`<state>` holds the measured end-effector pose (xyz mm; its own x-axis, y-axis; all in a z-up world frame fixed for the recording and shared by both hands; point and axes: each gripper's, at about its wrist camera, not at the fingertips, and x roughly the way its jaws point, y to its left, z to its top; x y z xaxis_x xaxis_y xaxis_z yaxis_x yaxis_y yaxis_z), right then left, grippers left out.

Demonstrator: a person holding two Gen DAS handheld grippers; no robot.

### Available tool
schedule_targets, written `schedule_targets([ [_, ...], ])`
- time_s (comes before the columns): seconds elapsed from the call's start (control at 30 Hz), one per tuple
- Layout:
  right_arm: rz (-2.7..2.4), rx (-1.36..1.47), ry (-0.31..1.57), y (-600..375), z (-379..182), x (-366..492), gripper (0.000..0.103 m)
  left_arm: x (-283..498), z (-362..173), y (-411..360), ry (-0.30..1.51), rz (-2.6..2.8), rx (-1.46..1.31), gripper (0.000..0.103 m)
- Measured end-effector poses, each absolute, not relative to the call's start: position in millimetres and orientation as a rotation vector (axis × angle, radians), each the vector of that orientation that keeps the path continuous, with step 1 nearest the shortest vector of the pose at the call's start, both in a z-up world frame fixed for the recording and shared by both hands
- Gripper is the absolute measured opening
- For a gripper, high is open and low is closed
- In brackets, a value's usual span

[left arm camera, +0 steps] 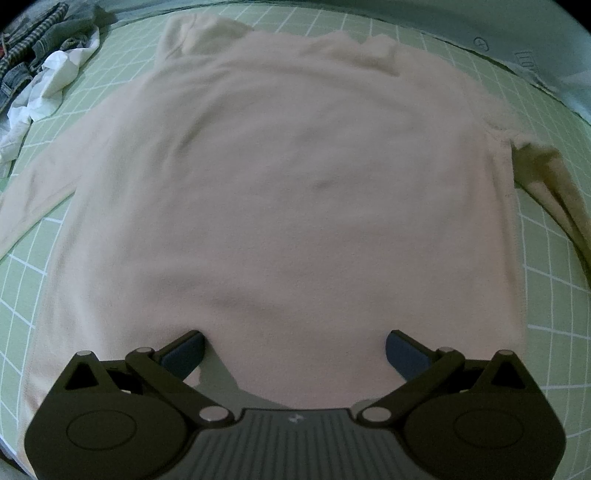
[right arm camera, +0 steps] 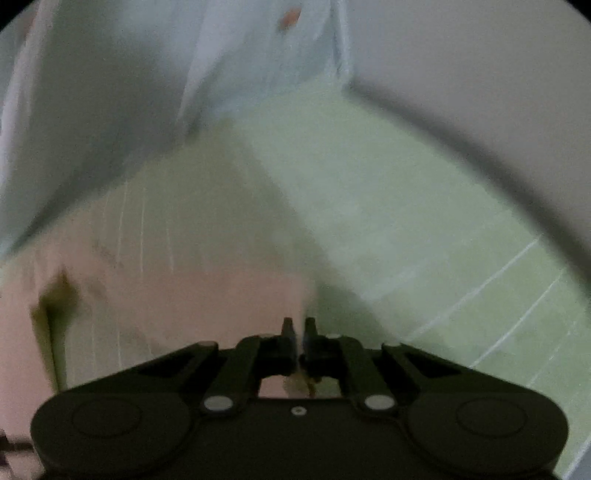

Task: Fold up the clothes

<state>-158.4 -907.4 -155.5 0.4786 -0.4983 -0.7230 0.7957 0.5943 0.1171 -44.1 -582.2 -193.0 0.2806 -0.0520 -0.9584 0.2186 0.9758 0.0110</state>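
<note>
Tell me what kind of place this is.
Probably a home laundry-folding or sewing work table. A pink shirt lies spread flat on a green gridded cutting mat, and a pile of other clothes waits at the mat's far left corner.

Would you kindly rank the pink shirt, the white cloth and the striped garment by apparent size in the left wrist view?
1. pink shirt, far the largest.
2. white cloth.
3. striped garment, though the frame edge cuts it off and it lies farther away, so this is uncertain.

Green grid mat, pale blue sheet beyond its edge.
</note>
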Motion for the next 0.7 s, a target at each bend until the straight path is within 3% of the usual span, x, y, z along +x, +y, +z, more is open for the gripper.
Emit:
schedule_targets([
  [0.13, -0.906, 0.368, 0.673, -901.9, -138.7, -170.1, 0.006, -45.7, -193.4, -581.7, 1.272, -0.182, 0.150, 0.103],
  [0.27, -0.863, 0.437, 0.981, -910.5, -200.6, -164.4, 0.010, -48.9, -193.8, -581.4, 1.265, -0.180, 0.148, 0.103],
  [0.3, -0.872, 0.485, 0.964, -911.0, -202.3, -169.4, 0.017, -49.5, -194.0, -581.1, 1.264, -0.181, 0.148, 0.103],
  [0.33, -0.883, 0.483, 0.949, -910.1, -198.6, -170.9, 0.039, -50.6, -194.0, -580.9, 1.262, -0.182, 0.148, 0.103],
  [0.4, -0.900, 0.447, 0.916, -907.2, -189.2, -172.8, 0.066, -53.0, -194.1, -580.3, 1.259, -0.183, 0.148, 0.103],
  [0.57, -0.922, 0.462, 0.844, -907.3, -179.5, -181.0, 0.068, -56.6, -193.3, -579.1, 1.262, -0.183, 0.148, 0.103],
  [0.7, -0.934, 0.614, 0.822, -919.0, -188.8, -199.4, 0.063, -58.0, -190.8, -576.7, 1.264, -0.180, 0.147, 0.103],
])
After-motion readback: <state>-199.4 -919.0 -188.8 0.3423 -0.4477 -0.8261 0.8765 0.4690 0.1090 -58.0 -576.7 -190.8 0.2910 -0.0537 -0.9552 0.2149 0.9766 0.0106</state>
